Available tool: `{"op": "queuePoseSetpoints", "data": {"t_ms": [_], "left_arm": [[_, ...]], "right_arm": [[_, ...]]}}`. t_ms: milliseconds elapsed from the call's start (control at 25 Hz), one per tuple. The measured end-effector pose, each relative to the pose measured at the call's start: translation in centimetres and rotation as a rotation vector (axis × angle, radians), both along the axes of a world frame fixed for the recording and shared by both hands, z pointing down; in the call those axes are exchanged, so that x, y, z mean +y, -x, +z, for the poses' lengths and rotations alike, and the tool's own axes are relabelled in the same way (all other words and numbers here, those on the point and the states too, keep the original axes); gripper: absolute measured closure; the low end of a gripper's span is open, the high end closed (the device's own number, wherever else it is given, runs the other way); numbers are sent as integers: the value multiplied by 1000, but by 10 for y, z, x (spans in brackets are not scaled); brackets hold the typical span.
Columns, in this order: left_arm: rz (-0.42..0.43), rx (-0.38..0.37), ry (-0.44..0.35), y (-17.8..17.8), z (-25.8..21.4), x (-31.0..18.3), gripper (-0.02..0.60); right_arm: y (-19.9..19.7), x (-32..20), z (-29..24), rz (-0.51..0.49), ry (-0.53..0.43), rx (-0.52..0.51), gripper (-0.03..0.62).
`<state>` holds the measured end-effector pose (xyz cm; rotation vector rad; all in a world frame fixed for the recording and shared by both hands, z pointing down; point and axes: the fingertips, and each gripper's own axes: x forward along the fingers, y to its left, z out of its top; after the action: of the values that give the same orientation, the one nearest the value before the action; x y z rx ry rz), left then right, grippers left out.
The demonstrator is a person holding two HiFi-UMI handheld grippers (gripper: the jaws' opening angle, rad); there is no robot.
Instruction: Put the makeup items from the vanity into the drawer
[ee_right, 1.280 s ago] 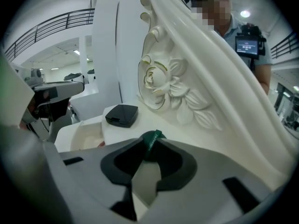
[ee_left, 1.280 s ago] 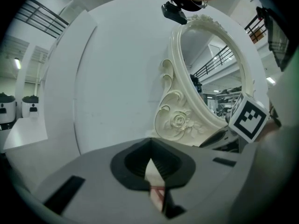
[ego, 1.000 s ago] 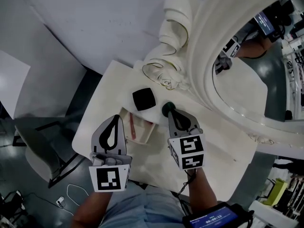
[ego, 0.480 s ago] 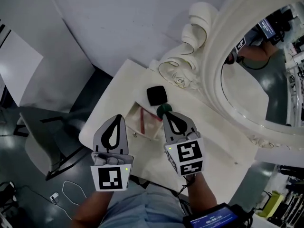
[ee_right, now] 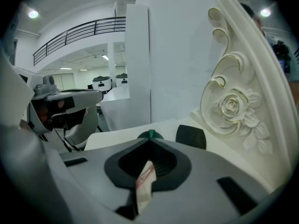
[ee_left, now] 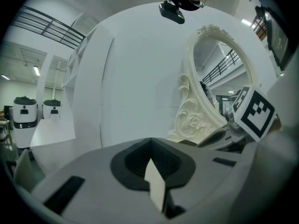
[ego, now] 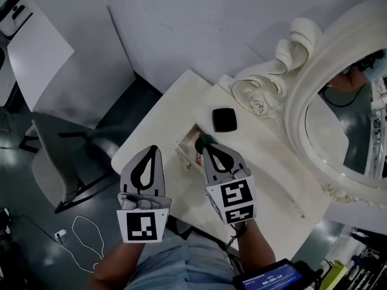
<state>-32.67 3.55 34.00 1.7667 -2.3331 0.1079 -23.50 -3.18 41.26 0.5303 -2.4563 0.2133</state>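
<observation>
On the white vanity a drawer stands pulled out at the left front, with a reddish item inside. My right gripper is shut on a small dark green makeup item, held over the drawer's far end. In the right gripper view the green item peeks out past the closed jaw tips of my right gripper. A black square compact lies on the tabletop just beyond; it also shows as the compact. My left gripper is shut and empty, left of the drawer, off the vanity's edge.
An ornate white mirror frame with a carved rose rises behind and right of the compact. A white wall panel backs the vanity. Grey floor with a cable lies to the left.
My right gripper has carried the green item leftward, from beside the compact to over the open drawer. The left gripper has stayed near the drawer's left side.
</observation>
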Motion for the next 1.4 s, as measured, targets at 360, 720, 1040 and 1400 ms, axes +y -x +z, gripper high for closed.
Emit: {"op": "queuePoseSetpoints", "data": {"t_ms": [360, 720, 1040, 1400], "left_arm": [[-38, 16, 23, 20, 13, 8, 583], [-35, 28, 41, 23, 21, 2, 583], [-2, 24, 21, 14, 14, -5, 583], [83, 3, -32, -15, -6, -22, 583]], "right_arm": [[14, 7, 28, -40, 32, 69, 585], [15, 3, 35, -35, 47, 80, 539], [5, -3, 25, 2, 22, 71, 539], [-26, -22, -4, 114, -31, 22, 539]]}}
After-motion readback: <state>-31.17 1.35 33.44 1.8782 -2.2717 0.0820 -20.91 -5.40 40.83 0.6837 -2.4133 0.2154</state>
